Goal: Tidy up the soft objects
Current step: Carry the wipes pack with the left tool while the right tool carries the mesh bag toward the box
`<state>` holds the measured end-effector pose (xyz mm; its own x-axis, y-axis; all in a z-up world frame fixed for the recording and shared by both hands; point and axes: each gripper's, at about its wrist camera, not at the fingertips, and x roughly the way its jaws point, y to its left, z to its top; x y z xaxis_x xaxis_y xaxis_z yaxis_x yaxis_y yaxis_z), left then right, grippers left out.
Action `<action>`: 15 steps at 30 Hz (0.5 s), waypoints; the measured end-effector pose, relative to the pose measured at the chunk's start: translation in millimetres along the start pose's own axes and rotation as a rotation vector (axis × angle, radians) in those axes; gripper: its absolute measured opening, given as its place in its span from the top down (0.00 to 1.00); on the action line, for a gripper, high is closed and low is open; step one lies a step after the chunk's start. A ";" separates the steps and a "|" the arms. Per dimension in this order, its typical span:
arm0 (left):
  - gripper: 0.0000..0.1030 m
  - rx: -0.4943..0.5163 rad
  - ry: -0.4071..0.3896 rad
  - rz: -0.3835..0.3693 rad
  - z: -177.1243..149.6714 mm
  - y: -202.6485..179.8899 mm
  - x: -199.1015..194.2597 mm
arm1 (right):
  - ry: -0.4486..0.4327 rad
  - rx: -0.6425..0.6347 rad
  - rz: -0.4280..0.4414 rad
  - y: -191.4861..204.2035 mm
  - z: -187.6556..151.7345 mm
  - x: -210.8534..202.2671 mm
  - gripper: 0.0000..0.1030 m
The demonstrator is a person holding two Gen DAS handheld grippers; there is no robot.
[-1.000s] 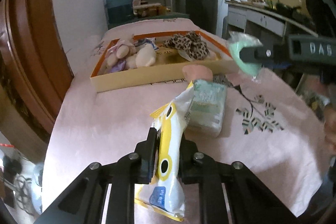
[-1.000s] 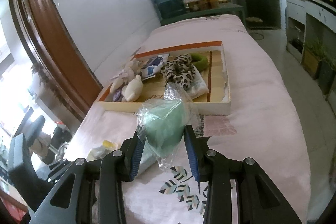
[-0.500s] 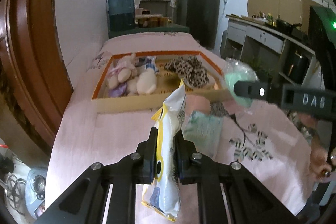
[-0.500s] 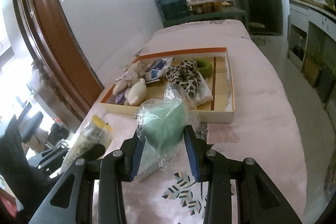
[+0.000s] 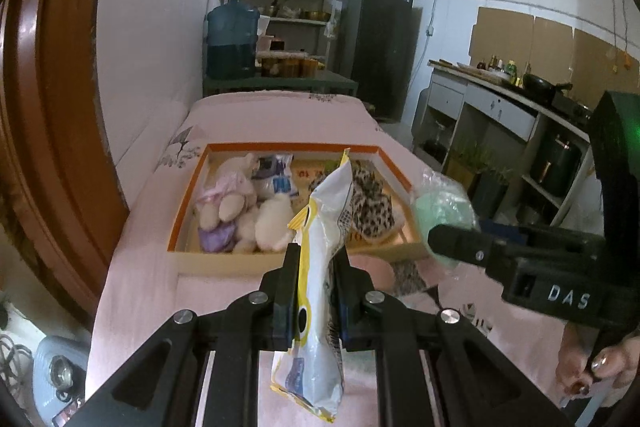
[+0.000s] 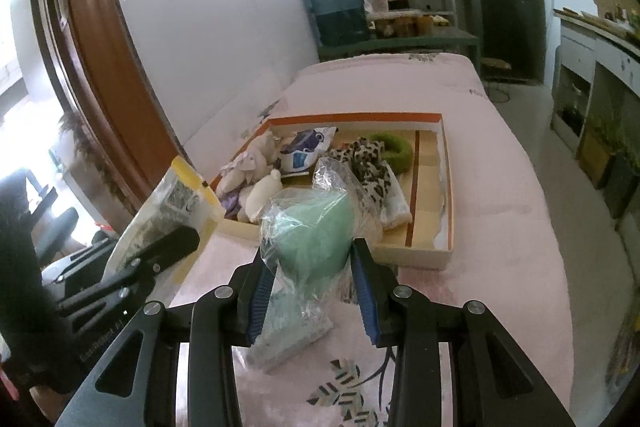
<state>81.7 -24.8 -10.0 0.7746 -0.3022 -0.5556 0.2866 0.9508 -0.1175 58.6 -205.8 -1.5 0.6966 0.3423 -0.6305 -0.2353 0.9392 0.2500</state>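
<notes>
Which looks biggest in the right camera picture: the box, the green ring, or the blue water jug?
1. box
2. blue water jug
3. green ring

The jug stands farther away, so it may really be bigger than it looks.

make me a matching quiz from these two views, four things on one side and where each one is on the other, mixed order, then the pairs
Things:
1. yellow and white packet
2. mint green sponge in clear plastic
3. leopard print cloth
4. blue water jug

Places:
A. lying inside the orange-rimmed tray
B. clamped in the left tool
C. standing past the far end of the table, beside the shelves
D. clamped in the right tool

Pairs: 1-B, 2-D, 3-A, 4-C
</notes>
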 end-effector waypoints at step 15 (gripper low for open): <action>0.85 -0.044 -0.061 -0.076 49.6 8.5 22.6 | -0.050 -0.028 -0.031 -12.6 40.9 9.8 0.62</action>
<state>129.6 -26.9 17.2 0.7850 -0.3758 -0.4924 0.3220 0.9267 -0.1939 96.1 -215.3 19.2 0.7369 0.3120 -0.5997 -0.2312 0.9500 0.2101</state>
